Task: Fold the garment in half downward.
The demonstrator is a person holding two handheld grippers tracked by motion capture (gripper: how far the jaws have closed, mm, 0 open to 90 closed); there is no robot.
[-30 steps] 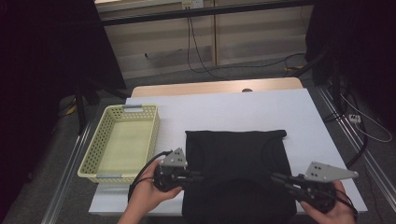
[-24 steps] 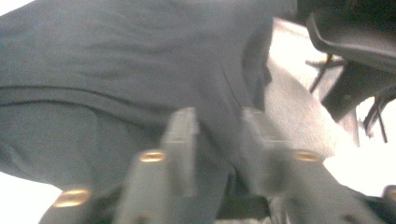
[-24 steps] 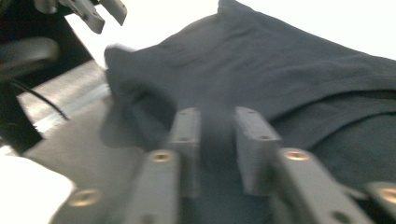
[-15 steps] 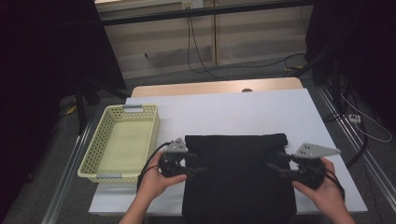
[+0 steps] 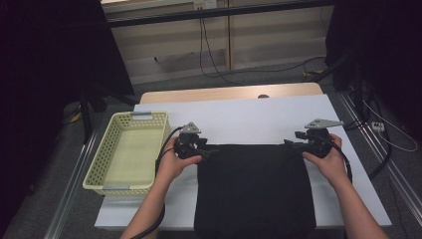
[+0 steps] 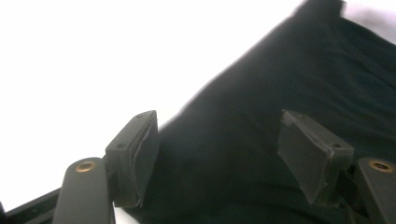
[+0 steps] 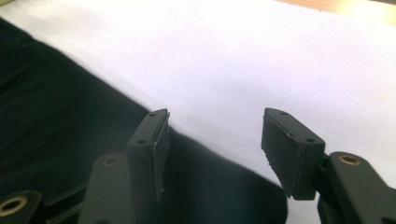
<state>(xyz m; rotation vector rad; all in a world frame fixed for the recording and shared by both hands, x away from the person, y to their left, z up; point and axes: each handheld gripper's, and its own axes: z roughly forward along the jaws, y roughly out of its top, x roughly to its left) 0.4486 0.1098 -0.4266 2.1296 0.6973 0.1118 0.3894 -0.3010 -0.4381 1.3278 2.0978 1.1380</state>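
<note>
— So, where are the hands in the high view?

— Both forearms rise from the bottom edge. The left hand (image 5: 171, 162) sits left of centre, holding the left gripper (image 5: 206, 149), which points toward the right of the frame. The right hand (image 5: 326, 159) sits at centre right, holding the right gripper (image 5: 290, 143), which points toward the left. The two face each other.

— And the grippers' jaws?

— Both stand wide apart with nothing clamped. In the left gripper view, the left gripper (image 6: 217, 156) has dark fabric lying between and below its pads. In the right gripper view, the right gripper (image 7: 215, 154) hovers over a corner of the fabric and the white surface.

— What lies between them?

— A black cloth (image 5: 254, 191), spread flat on the white bench (image 5: 249, 119). It fills the lower centre of the frame, long axis running from its top edge down to the bottom edge. Each gripper is at one upper corner.

— Anything else?

— A pale yellow basket (image 5: 117, 183) at the left, just beside the left hand.
</note>
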